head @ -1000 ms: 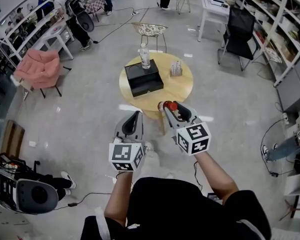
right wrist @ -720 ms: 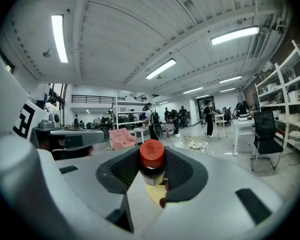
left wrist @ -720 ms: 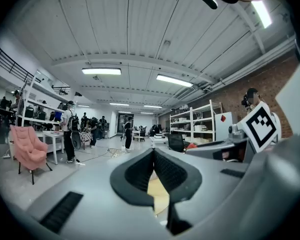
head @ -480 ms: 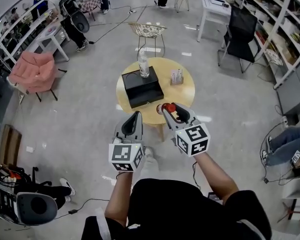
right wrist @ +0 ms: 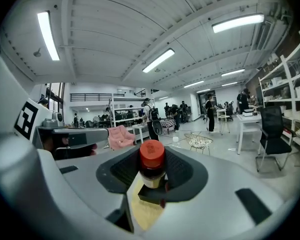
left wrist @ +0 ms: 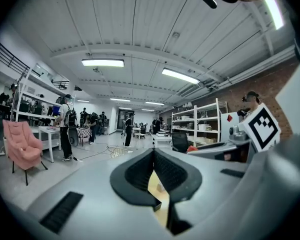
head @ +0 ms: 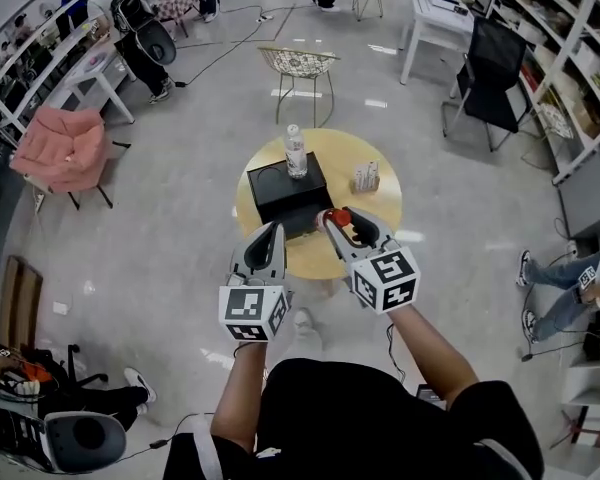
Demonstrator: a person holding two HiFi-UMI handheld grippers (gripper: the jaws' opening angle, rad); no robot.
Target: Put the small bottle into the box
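Red-capped small bottle (right wrist: pixel 152 165) sits clamped between the jaws of the right gripper (right wrist: pixel 152 173), which press on its dark body from both sides. In the right gripper view the bottle stands upright, long axis vertical, cap uppermost and rising clear above the jaw pads. A pale label wraps the body below the cap; its print is too small to read, and faint marks on the cap top cannot be made out either.

From the head view, the right gripper (head: pixel 340 220) reaches forward with the small bottle (head: pixel 338 215) at its tip, the red cap showing against the near right corner of a black box (head: pixel 288 190). The box lies on a round wooden table (head: pixel 380 208). A clear plastic water bottle (head: pixel 296 151) stands upright at the far edge of the box, and a small carton (head: pixel 366 177) stands on the table to the right of the box, apart from it.

The left gripper (head: pixel 271 233) is held beside the right one, short of the table's near rim; in its own view the left gripper (left wrist: pixel 153 156) has its jaws closed tip to tip with nothing between them. Each gripper carries a cube with black-and-white square markers. No brand or other writing is legible.
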